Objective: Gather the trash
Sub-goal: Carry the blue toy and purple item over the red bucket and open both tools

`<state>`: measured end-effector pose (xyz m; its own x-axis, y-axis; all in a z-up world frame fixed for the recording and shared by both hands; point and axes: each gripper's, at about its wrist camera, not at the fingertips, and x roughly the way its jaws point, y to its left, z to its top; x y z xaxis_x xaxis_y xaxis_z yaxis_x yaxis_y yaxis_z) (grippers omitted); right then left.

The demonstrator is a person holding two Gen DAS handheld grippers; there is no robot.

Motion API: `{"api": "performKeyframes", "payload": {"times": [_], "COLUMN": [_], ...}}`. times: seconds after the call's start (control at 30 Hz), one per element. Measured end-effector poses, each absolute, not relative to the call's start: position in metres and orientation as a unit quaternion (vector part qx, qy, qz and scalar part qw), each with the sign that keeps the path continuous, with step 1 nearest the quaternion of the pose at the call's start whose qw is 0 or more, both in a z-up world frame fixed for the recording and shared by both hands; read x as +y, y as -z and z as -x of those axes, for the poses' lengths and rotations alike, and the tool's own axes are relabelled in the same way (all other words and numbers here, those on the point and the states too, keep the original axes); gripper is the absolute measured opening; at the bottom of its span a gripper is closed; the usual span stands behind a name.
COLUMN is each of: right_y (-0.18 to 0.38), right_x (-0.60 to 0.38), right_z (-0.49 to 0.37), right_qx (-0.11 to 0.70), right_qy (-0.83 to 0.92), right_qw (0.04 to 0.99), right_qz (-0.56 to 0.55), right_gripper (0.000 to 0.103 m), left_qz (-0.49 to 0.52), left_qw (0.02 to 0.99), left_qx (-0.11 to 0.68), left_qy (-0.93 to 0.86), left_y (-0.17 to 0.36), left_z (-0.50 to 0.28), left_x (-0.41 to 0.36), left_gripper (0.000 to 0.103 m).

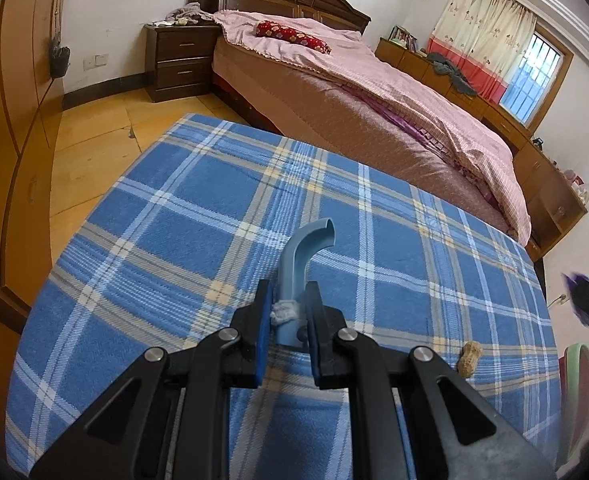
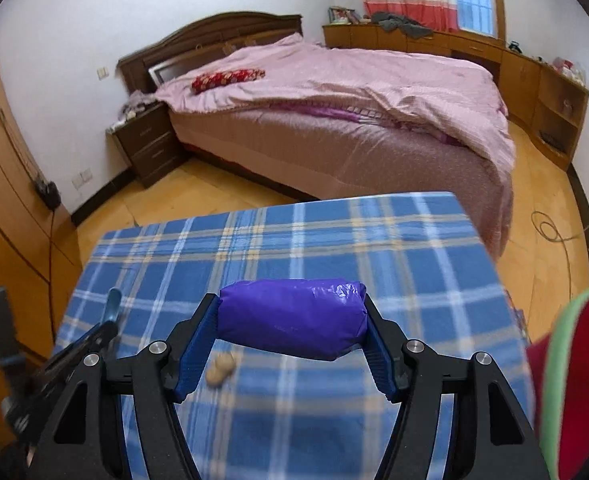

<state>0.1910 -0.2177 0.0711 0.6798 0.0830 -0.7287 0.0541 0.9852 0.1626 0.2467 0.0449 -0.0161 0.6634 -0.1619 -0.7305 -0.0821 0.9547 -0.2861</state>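
Blue plaid cloth [image 1: 174, 240], woolly in weave with pale yellow and white crossing bands, covers the table under both my grippers. My left gripper [image 1: 288, 322] has its blue-padded jaws clamped on the straight shank of a light blue plastic handle [image 1: 300, 256], smooth, channel-shaped, hooking over at its far tip; a small wad of greyish-white fluff [image 1: 283, 311] sits against it at the pads. My right gripper [image 2: 292, 320] holds its jaws wide but pressed on the two ends of a purple packet [image 2: 292, 316], glossy crinkled film, plump and pillow-shaped, raised above the cloth. A peanut in its shell [image 2: 220, 369], tan and pitted, lies on the cloth below the packet. A green-rimmed red bin [image 2: 566, 380] shows at the table's right edge.
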Motion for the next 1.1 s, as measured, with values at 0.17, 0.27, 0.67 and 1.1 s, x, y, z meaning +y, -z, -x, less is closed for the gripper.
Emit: {"api": "performKeyframes", "payload": {"times": [0.17,0.27,0.67,1.1], "right_y": [-0.086,-0.089,-0.106,-0.090], "right_x": [-0.244,-0.261,-0.339,-0.407], "right_z": [-0.142,-0.113,-0.007,0.079], "right_qx": [0.388,0.378,0.311,0.257], "right_qy": [-0.006,0.008,0.072,0.110], "right_qw": [0.915,0.916,0.919,0.903], "right_qz": [-0.114,-0.132,-0.232,-0.325], "right_gripper": [0.069,0.069,0.069,0.069], "left_qz": [0.144,0.143,0.111,0.092], "left_qw": [0.901,0.903,0.921,0.909], "left_qx": [0.408,0.403,0.370,0.368], "left_qy": [0.022,0.025,0.054,0.171], "left_y": [0.016,0.013,-0.014,-0.062], "left_z": [-0.245,-0.243,-0.227,-0.157], "left_x": [0.044,0.043,0.024,-0.054], "left_gripper": [0.015,0.015,0.015,0.015]}}
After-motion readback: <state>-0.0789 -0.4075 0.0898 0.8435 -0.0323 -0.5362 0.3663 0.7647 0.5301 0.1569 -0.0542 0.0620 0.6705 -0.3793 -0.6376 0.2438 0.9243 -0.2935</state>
